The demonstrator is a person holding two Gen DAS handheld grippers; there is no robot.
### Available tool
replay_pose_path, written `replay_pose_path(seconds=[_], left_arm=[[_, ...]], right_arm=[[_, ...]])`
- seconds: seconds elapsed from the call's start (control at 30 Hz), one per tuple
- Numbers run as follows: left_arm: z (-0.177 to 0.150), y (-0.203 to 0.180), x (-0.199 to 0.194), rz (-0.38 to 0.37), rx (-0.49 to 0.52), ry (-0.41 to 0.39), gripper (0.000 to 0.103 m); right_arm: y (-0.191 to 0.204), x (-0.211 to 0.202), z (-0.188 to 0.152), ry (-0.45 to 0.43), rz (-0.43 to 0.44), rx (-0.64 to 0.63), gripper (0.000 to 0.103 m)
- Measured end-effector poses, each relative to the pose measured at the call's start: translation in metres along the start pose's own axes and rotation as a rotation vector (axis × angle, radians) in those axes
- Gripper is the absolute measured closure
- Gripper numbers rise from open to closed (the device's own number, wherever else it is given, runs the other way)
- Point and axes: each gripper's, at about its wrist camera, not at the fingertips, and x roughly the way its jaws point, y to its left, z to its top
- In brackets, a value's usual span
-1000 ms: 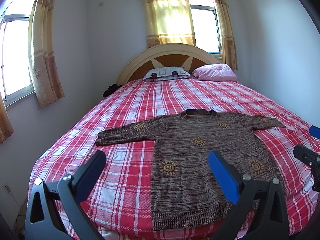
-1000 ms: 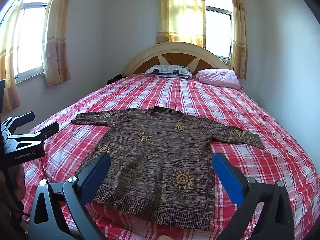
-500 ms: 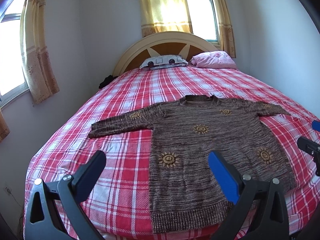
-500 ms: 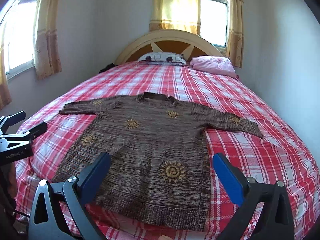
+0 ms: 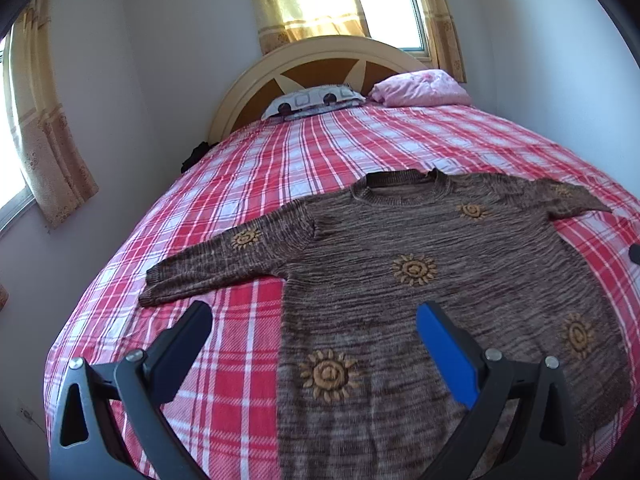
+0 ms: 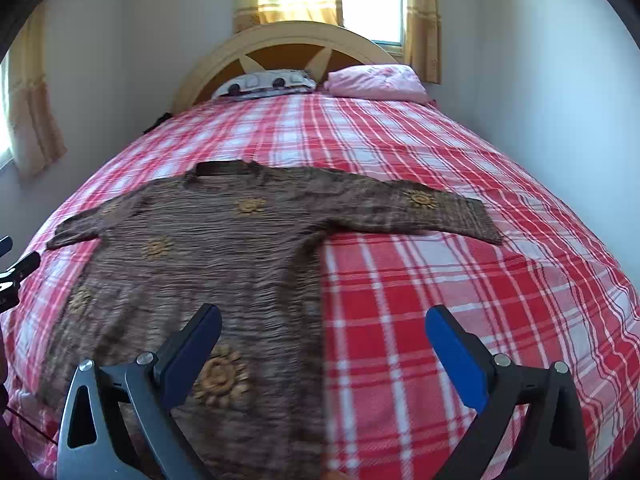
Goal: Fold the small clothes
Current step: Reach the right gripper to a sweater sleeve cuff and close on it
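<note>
Both grippers have advanced toward the brown sweater (image 5: 420,280), now larger in frame, flat on the bed (image 5: 248,184). Left gripper (image 5: 312,344) and right gripper (image 6: 324,344): fingers spread wide, holding nothing.

The left gripper (image 5: 312,336) occupies the lower frame, jaws spread wide, holding nothing. A brown sweater (image 5: 420,280) (sun motifs, both sleeves extended) lies flat on the red plaid bed (image 5: 304,152) at centre right. The headboard (image 5: 320,60) and a pink pillow (image 5: 420,88) sit at upper centre.
</note>
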Motion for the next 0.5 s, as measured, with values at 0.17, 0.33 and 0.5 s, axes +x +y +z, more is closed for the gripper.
replay_pose_path(seconds=[0.17,0.33,0.5], left_arm=[[0.01,0.002,0.037,0.024,-0.014,0.027,0.0],[0.017,0.004,0.071,0.035,-0.031,0.051,0.0],[0.023,0.004,0.103,0.047,-0.035,0.089,0.0]], right_arm=[[-0.047,0.038,0.017,0.047,-0.049,0.073,0.001],[-0.1,0.072,0.033,0.081,-0.097,0.17,0.001],[-0.145,0.094,0.047,0.08,-0.133,0.238,0.001]])
